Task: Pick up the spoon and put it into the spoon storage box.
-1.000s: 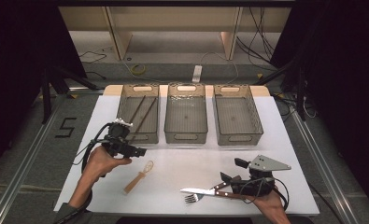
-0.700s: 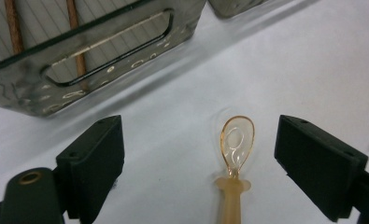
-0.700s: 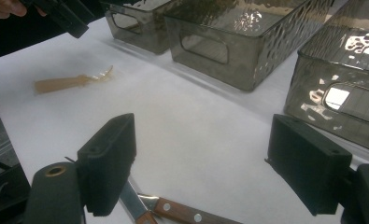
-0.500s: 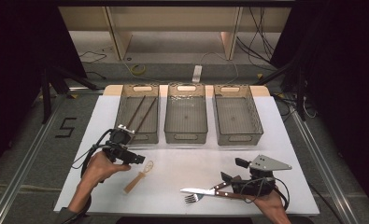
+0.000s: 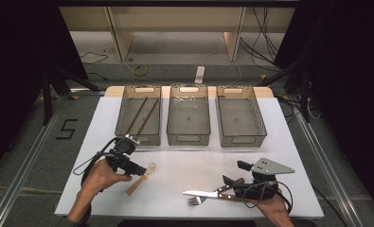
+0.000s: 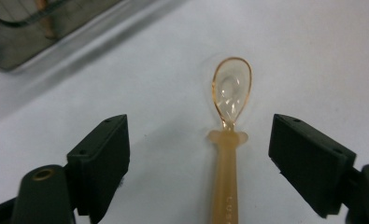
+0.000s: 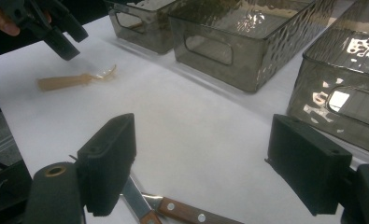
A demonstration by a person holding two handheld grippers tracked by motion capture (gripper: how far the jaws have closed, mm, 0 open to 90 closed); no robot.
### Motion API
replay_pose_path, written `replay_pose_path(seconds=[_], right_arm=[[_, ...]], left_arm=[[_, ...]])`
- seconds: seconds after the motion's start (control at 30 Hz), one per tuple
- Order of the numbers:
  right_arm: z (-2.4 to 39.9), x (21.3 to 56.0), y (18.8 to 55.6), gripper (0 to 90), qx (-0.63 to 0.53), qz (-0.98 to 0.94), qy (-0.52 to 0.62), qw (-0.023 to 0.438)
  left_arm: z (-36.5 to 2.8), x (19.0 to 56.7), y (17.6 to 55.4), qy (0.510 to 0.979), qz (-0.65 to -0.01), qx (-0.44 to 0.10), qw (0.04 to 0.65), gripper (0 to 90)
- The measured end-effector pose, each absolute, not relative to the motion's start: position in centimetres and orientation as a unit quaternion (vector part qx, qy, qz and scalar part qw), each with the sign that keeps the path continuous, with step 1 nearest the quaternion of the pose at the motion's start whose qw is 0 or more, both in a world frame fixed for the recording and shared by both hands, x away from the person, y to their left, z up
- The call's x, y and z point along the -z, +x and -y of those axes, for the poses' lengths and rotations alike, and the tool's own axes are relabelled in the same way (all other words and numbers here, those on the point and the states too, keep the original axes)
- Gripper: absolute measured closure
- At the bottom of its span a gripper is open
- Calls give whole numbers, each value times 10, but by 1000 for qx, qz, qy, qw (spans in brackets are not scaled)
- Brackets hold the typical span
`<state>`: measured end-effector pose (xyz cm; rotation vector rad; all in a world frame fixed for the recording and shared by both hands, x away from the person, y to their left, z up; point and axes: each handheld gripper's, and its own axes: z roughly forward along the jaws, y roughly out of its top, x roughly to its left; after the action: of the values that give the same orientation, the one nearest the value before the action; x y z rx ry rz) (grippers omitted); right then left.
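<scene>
Over the white table, my left gripper has dropped to straddle the translucent amber plastic spoon, jaws just narrowing yet untouching — pickup imminent; right gripper gapes empty.

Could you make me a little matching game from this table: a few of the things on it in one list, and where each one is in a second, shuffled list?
Things:
1. spoon
2. chopsticks
3. fork
4. middle bin

Places:
A. lying inside the leftmost bin
B. on the white table between the left gripper's open jaws
C. standing on the table with nothing in it
D. on the near edge of the table beside the knife, by the right gripper

Pairs: 1-B, 2-A, 3-D, 4-C
</scene>
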<state>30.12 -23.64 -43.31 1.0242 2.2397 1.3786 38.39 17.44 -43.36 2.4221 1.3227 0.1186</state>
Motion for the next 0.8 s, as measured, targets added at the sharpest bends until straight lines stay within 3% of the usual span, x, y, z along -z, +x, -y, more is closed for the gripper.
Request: replay_pose_path(seconds=[0.8], right_arm=[[236, 433, 301, 244, -482, -785, 355, 159]], left_arm=[[-163, 457, 369, 889, -437, -12, 134, 530]])
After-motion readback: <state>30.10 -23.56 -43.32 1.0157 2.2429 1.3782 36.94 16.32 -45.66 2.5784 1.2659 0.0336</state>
